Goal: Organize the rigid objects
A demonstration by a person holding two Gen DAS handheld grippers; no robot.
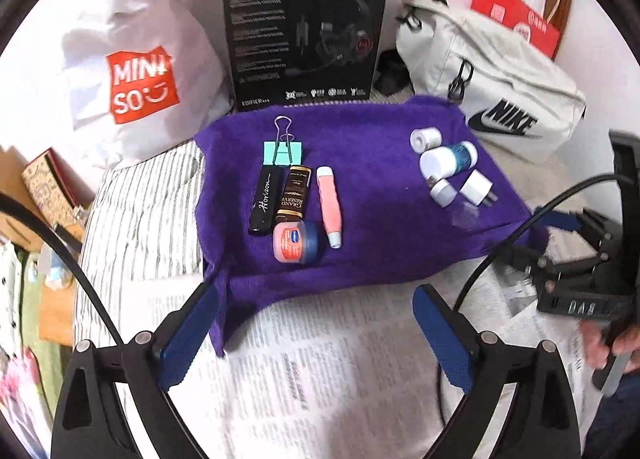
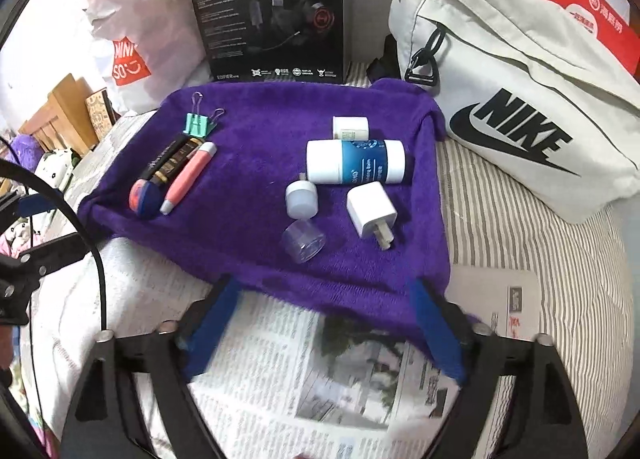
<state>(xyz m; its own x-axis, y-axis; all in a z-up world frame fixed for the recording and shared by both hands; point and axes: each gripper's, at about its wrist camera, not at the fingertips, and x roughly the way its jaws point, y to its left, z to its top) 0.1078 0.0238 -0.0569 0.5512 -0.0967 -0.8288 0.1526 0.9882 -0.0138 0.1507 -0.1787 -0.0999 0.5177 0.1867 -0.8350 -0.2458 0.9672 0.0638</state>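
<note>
Both grippers hang wide open, holding nothing, over newspaper [image 2: 280,359]. Ahead of the left gripper [image 1: 316,335] on the purple towel [image 1: 380,243] lie a jar [image 1: 294,241], pink tube [image 1: 330,205], 2 dark tubes and a clip [image 1: 283,149]. Ahead of the right gripper [image 2: 326,329] sit a clear cap [image 2: 303,240], charger [image 2: 371,214], small white cap [image 2: 301,199], blue-banded bottle [image 2: 356,161] and white cylinder [image 2: 351,128].

Fuzzy purple towel [image 2: 256,163], matt and plush. Newspaper [image 2: 280,371] lies thin and dull. Clear plastic cap [image 2: 303,241] gleams, white plastic charger plug [image 2: 371,211] looks smooth, binder clip [image 1: 283,141] shows wire metal handles.
</note>
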